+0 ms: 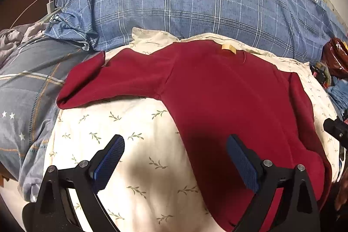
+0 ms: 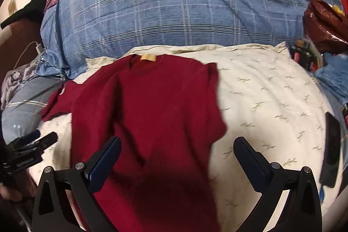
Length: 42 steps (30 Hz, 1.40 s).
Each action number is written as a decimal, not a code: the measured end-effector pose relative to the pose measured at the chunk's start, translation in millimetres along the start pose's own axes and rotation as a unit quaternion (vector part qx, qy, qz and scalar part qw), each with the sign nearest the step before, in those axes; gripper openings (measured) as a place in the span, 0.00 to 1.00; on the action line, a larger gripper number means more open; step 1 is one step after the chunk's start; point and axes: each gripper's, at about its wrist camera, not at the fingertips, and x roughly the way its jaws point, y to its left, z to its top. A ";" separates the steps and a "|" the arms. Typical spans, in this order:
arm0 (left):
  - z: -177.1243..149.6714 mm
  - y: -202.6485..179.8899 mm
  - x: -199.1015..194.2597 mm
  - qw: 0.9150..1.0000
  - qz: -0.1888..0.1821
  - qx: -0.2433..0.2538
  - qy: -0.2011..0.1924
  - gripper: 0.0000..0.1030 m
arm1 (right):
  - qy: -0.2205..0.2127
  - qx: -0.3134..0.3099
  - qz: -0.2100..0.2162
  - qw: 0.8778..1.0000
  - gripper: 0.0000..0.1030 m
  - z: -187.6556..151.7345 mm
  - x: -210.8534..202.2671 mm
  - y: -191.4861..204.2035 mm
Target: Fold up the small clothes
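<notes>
- Lying flat on a cream leaf-print sheet [image 1: 139, 166] on the bed, we record one dark red shirt [image 1: 228, 97], its collar with a tan label [image 1: 228, 48] toward the far edge of the sheet.
- We note one sleeve [image 1: 97, 84] spread out toward the left edge of the sheet; the other side looks folded in along the body.
- Left claw [image 1: 175, 152]: fingers wide apart, gripping nothing, hovering over the shirt's hem edge and bare sheet.
- Right claw [image 2: 177, 154]: fingers likewise spread, holding nothing, above the lower body of the shirt.
- Behind the sheet we see a blue plaid duvet [image 2: 184, 8] with a round crest; a red bag [image 2: 324, 23] at the far right corner.
</notes>
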 end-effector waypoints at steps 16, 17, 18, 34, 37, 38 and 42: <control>14.4 -3.0 10.8 1.000 0.007 -0.018 -0.006 0.92 | -0.015 -0.043 -0.009 0.999 1.00 11.5 13.1 46.7; 15.5 -3.1 12.2 1.000 0.008 -0.019 -0.007 0.92 | -0.016 -0.044 -0.009 0.999 1.00 12.3 15.3 48.7; 16.4 -3.4 13.4 1.000 0.010 -0.020 -0.008 0.92 | -0.016 -0.045 -0.008 0.999 1.00 12.2 16.1 49.2; 25.4 -0.8 47.3 0.999 0.013 -0.034 -0.008 0.92 | -0.004 -0.052 -0.014 0.999 1.00 23.0 46.8 67.7; 27.7 2.1 58.2 0.999 0.013 -0.038 -0.007 0.92 | -0.007 -0.055 -0.013 0.998 1.00 22.4 48.6 73.7; 28.9 3.2 61.2 0.999 0.014 -0.038 -0.008 0.92 | -0.009 -0.055 -0.013 0.998 1.00 22.9 49.1 75.4; 31.8 8.8 72.1 0.999 0.016 -0.042 -0.014 0.92 | -0.016 -0.045 -0.013 0.999 1.00 27.2 52.6 78.9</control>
